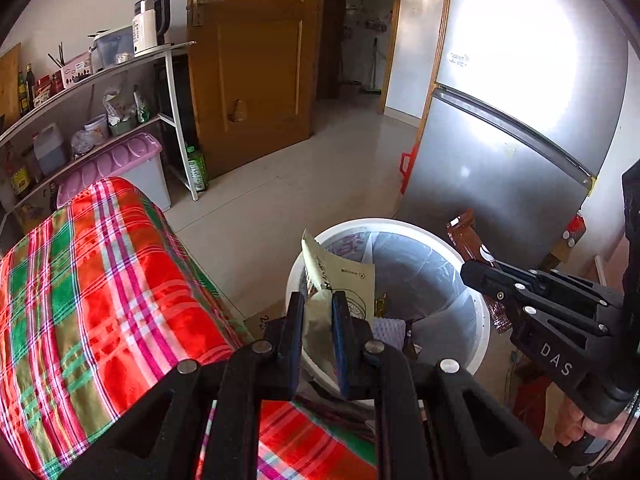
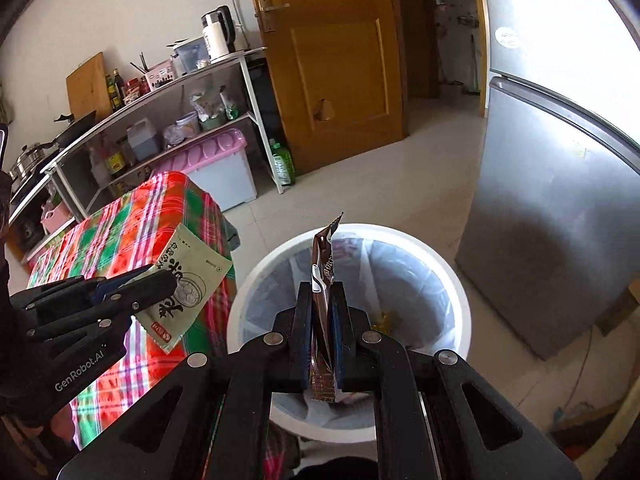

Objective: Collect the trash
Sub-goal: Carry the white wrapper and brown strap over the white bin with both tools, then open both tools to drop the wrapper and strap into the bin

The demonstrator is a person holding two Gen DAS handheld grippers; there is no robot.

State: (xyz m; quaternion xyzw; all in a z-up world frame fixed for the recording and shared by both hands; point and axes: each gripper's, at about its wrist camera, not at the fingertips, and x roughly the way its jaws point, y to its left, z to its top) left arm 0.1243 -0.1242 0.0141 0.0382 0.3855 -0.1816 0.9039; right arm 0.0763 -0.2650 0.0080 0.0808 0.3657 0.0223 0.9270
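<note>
Both grippers holding wrappers over the trash bin [image 2: 348, 236]

The bin's contents are lying partly hidden. The left gripper [image 1: 318, 300] is pinching a pale green packet [image 1: 340, 276]; the right gripper [image 2: 322, 292] is pinching a brown wrapper [image 2: 322, 264].

**A kitchen corner with pale tiles and a wooden door**

A pale tiled floor [image 2: 384, 184] runs to a brown wooden door [image 2: 332, 60] standing open at the far middle, with a dim passage beyond. White walls [image 2: 120, 12] close the far left. Against them stands a white-framed shelf unit [image 2: 168, 92] carrying a kettle [image 2: 218, 34], bottles and jars, with a lilac-lidded storage box [image 2: 216, 160] beneath. On the right, a tall silver fridge [image 2: 552, 184] catches strong glare on its upper door. Near left, a table wears a red and green checked cloth [image 1: 92, 280].
</note>
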